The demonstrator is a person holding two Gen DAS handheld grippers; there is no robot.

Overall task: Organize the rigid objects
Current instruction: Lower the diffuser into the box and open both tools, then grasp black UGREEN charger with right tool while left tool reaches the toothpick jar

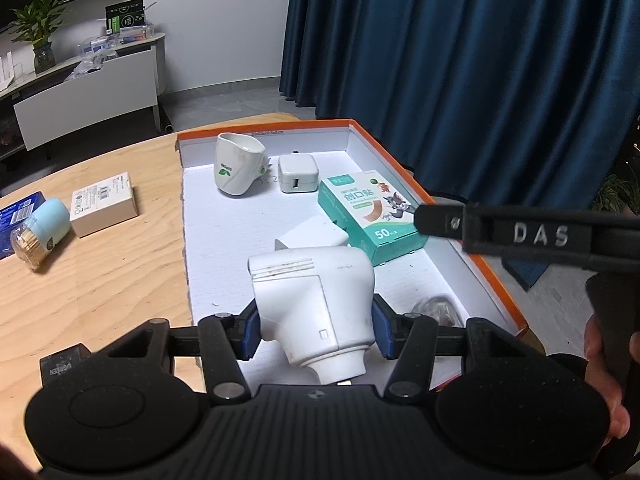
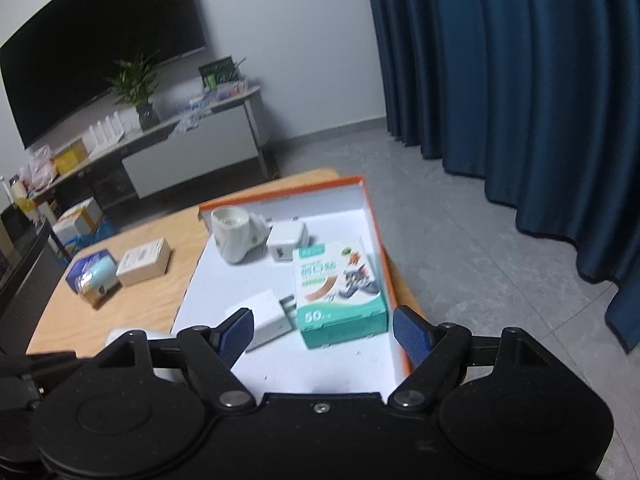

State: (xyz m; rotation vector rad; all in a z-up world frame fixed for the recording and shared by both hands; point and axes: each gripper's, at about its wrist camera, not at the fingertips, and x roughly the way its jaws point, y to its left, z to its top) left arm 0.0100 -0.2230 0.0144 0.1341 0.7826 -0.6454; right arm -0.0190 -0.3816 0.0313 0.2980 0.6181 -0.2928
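My left gripper (image 1: 316,330) is shut on a white angular plug-in device (image 1: 316,304), held over the near end of the orange-rimmed box (image 1: 472,256). Inside the box lie a white cup-shaped device with a green leaf mark (image 1: 238,168), a white USB charger (image 1: 298,173), a teal bandage box (image 1: 370,216) and a small white cube adapter (image 1: 310,236). My right gripper (image 2: 324,332) hovers open above the box's near end, with nothing between its blue pads (image 2: 412,334). The bandage box (image 2: 340,292) and cube adapter (image 2: 264,318) lie just beyond it.
On the wooden table (image 1: 100,280) left of the box lie a beige carton (image 1: 104,204), a light-blue toothpick jar (image 1: 40,232) and a dark blue pack (image 1: 16,216). A dark bundle (image 1: 436,308) sits in the box's near right corner. Blue curtains (image 1: 480,60) hang behind.
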